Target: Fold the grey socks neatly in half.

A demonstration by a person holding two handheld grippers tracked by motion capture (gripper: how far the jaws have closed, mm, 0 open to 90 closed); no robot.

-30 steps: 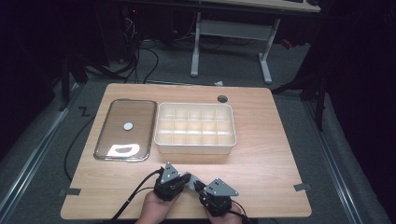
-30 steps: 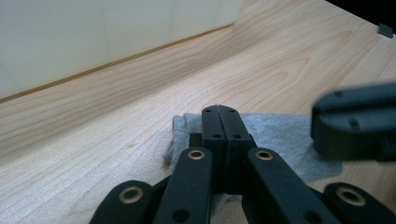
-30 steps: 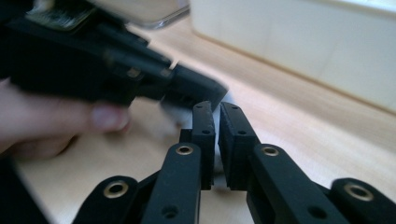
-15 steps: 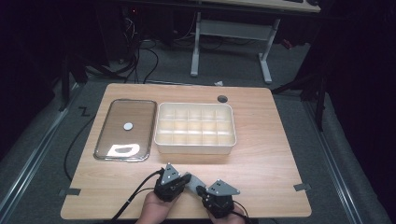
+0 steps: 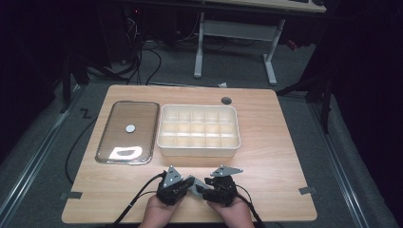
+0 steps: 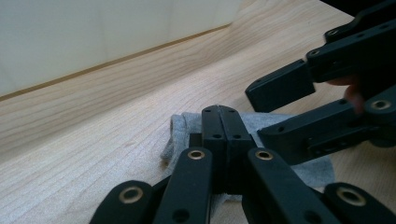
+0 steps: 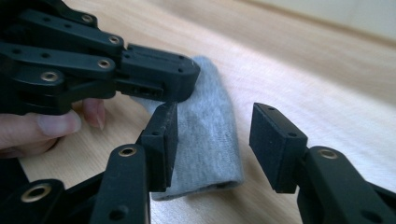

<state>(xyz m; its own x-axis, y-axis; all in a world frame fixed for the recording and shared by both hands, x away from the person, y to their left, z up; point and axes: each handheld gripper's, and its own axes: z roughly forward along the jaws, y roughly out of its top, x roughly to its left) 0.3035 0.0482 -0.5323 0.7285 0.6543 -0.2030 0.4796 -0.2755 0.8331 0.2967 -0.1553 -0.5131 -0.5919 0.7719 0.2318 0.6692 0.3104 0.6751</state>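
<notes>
High view: both claws sit at the tabletop's [image 5: 266, 156] near edge, the grey cloth [image 5: 194, 184] between them. Left gripper view: the left claw [image 6: 219, 114] is clamped on the cloth. Right gripper view: the right claw [image 7: 212, 135], just opened, stands apart astride the cloth

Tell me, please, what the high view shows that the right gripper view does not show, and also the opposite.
The high view alone takes in the cream divided tray, the metal lid beside it and the dark floor around the table. The right gripper view alone gives the close detail: the right gripper with jaws apart, which have just been opening, the grey cloth lying between them, and a fingertip of the left hand. Both show the left gripper shut on the cloth.
</notes>
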